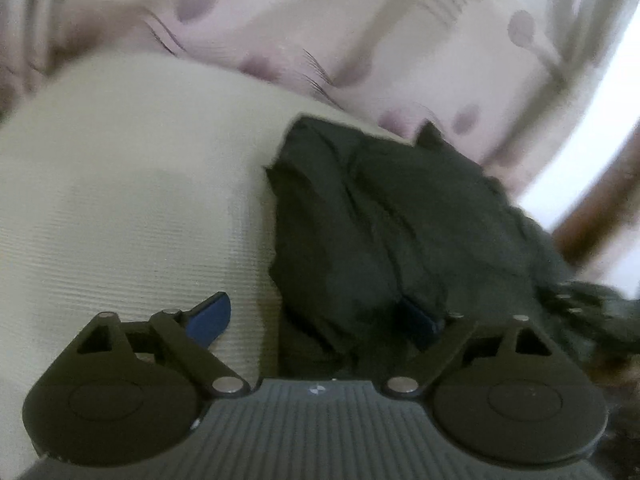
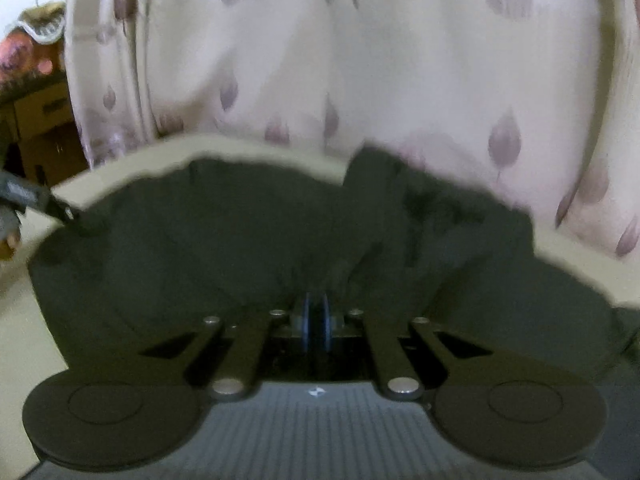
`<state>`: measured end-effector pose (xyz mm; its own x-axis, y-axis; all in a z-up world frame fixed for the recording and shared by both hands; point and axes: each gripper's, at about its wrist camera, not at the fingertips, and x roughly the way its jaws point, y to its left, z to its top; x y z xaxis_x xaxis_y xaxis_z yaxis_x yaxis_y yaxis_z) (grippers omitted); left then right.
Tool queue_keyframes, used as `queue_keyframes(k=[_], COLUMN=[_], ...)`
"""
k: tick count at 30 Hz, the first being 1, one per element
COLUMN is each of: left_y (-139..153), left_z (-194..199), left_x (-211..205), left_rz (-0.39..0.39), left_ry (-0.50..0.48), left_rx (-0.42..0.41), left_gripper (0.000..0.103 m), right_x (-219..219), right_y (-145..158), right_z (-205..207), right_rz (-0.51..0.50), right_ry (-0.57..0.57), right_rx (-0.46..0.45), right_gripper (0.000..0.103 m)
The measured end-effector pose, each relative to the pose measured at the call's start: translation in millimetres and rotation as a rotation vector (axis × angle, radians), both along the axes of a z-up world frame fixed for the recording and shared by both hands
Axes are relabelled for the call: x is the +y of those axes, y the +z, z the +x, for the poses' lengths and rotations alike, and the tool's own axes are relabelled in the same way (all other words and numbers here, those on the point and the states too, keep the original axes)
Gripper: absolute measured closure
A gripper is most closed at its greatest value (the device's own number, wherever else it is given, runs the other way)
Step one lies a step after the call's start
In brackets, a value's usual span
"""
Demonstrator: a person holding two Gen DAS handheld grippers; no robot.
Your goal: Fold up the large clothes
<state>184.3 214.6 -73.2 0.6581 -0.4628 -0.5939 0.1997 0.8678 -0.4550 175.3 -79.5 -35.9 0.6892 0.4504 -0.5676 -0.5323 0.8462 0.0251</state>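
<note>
A dark grey garment (image 1: 400, 216) lies crumpled on a cream ribbed surface (image 1: 120, 184). In the left wrist view my left gripper (image 1: 316, 318) stands open. Its left blue pad (image 1: 212, 316) rests over the bare cream surface, and its right pad (image 1: 420, 320) is half hidden under the cloth's near edge. In the right wrist view the garment (image 2: 240, 232) spreads wide, with folds gathering toward my right gripper (image 2: 316, 320). That gripper is shut, its blue pads pinching the cloth. The left gripper's tip (image 2: 60, 208) shows at the garment's far left edge.
A pale curtain with purple leaf prints (image 2: 400, 80) hangs close behind the cream surface (image 2: 248, 146). Brown wooden furniture (image 2: 44, 120) stands at the left in the right wrist view. A brown wooden piece (image 1: 592, 216) shows at the right in the left wrist view.
</note>
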Motion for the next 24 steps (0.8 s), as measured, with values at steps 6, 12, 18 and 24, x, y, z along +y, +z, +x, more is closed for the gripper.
queue_keyframes(k=[6, 12, 18, 24], left_y=[-7.5, -17.2, -27.3, -20.8], left_z=[44.9, 92.8, 102.5, 76.6], left_x=[12.4, 0.8, -32.5, -22.3], left_rz=[-0.115, -0.227, -0.255, -0.242], left_ry=[-0.171, -0.322, -0.388, -0.363], left_rx=[0.024, 0.061, 0.045, -0.043], left_gripper=[0.027, 0.032, 0.056, 0.072], right_x=[-14.7, -25.3, -27.1, -25.6], right_y=[-27.5, -36.0, -37.7, -37.6], right_z=[1.5, 2.1, 1.9, 0.4], right_rz=[0.149, 0.233, 0.251, 0.238], right_ry=[-0.018, -0.019, -0.022, -0.021], right_rx=[0.024, 0.032, 0.035, 0.021], right_gripper=[0.098, 0.098, 0.098, 0.098])
